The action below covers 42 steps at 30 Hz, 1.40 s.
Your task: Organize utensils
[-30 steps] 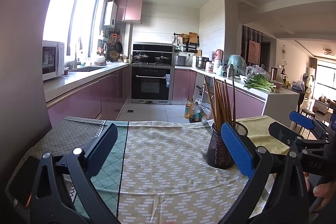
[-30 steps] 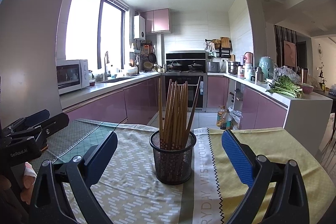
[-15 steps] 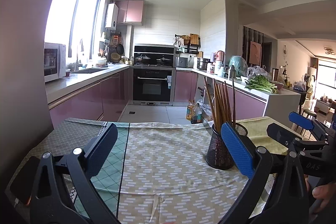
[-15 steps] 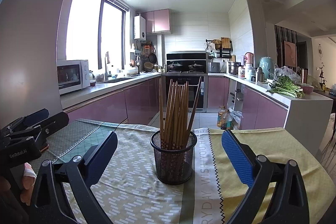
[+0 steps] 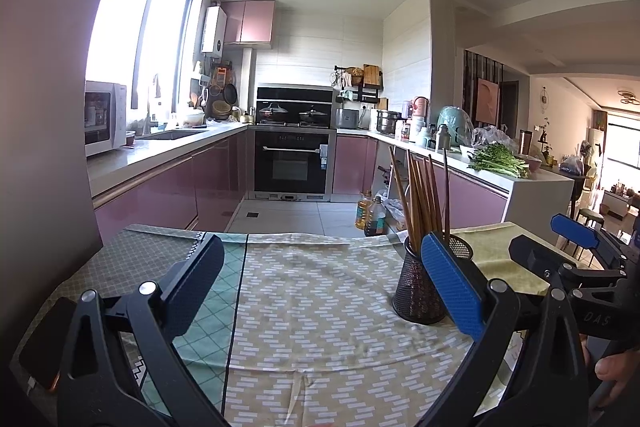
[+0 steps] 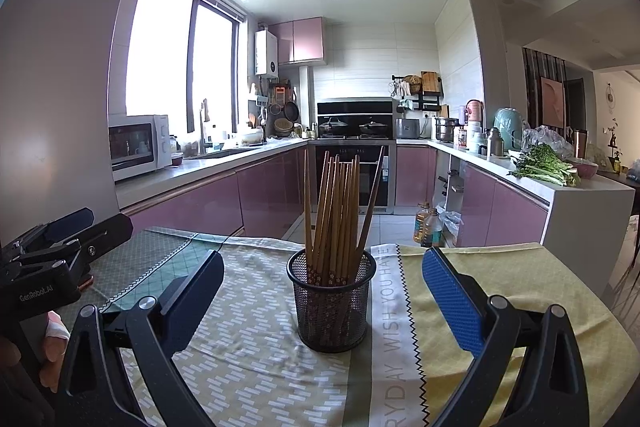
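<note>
Chopsticks (image 6: 338, 219): standing in the black mesh cup (image 6: 331, 303)
Left claw (image 5: 320, 283): wide open, holding nothing
Right claw (image 6: 322, 295): wide open, empty

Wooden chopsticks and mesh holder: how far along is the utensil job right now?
Done, it seems: the brown wooden chopsticks all stand bundled in the black wire-mesh cup on the patterned tablecloth; none lie loose in either view. In hand: nothing. The left gripper and right gripper both hang open and empty. Left: probably nothing visible, unless utensils lie outside these views.
</note>
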### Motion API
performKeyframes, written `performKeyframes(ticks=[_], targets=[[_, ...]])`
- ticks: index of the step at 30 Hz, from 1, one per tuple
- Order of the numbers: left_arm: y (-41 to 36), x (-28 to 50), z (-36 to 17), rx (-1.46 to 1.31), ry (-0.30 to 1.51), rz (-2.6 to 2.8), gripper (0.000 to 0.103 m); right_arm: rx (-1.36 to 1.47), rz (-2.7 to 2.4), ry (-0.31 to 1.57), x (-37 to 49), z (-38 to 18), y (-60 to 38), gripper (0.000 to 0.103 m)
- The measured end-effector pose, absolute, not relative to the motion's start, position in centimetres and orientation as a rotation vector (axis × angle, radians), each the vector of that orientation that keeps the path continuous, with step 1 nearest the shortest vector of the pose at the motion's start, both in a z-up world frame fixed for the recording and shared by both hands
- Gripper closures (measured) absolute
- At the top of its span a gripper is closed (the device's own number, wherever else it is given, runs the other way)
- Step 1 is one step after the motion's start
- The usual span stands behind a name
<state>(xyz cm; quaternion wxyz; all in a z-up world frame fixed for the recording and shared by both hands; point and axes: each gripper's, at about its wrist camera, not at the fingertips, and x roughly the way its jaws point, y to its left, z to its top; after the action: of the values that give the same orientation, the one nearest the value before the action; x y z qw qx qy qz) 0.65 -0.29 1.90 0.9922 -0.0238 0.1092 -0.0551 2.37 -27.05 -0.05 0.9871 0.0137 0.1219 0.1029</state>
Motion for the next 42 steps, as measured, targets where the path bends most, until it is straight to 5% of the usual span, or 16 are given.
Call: performKeyframes(ticks=[42], targets=[[-0.28,0.77,1.92,-0.046,0.213,-0.106,0.006,0.030,0.206,0.242,2.68,0.21,-27.27,0.007]])
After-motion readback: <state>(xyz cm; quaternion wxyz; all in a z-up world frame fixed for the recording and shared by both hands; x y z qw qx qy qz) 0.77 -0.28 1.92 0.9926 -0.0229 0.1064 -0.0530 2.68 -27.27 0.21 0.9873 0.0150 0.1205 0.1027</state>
